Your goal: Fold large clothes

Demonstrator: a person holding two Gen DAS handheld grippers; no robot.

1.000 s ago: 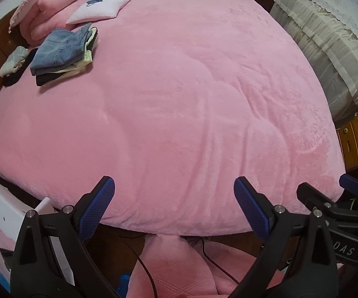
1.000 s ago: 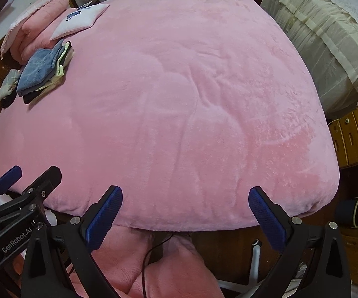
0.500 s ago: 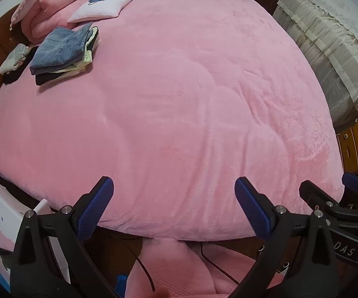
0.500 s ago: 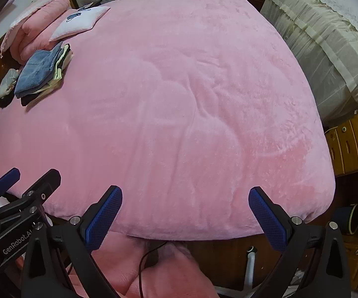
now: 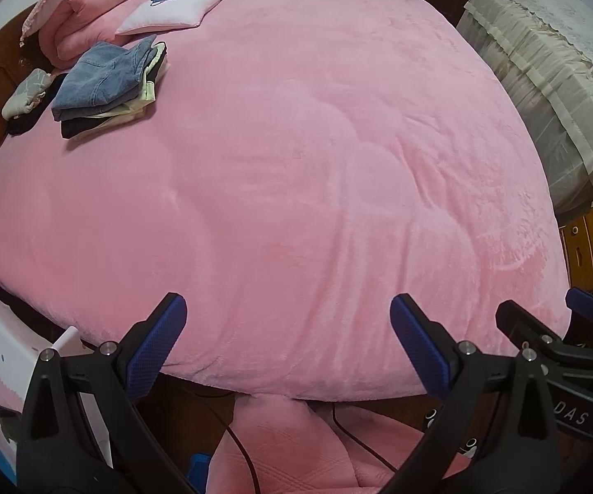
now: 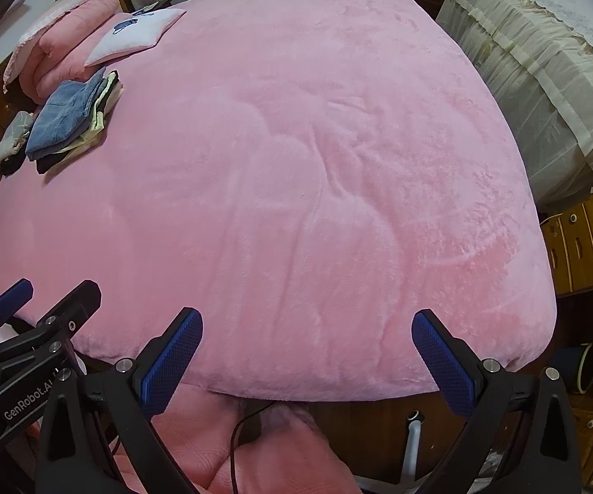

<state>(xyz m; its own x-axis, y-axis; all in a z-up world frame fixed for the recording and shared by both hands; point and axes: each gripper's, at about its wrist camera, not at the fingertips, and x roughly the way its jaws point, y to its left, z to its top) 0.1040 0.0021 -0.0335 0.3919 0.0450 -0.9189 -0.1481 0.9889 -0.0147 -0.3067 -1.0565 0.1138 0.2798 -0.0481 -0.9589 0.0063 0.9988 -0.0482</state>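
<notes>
Both grippers, left [image 5: 282,343] and right [image 6: 307,356], spread wide and empty above near bed [image 5: 296,189] edge. Slightly further forward than a second ago, nothing grasped. Folded clothes [image 5: 109,82] stacked far left, well apart; probably finished.

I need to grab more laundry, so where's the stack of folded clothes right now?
The stack of folded clothes lies at the far left of the pink bed in both views, just in front of the white pillow.

both wrist views look from the foot of the bed [image 5: 296,164] toward the pillow [image 6: 131,37], high and close to the near edge, sharing almost the whole bed.
</notes>
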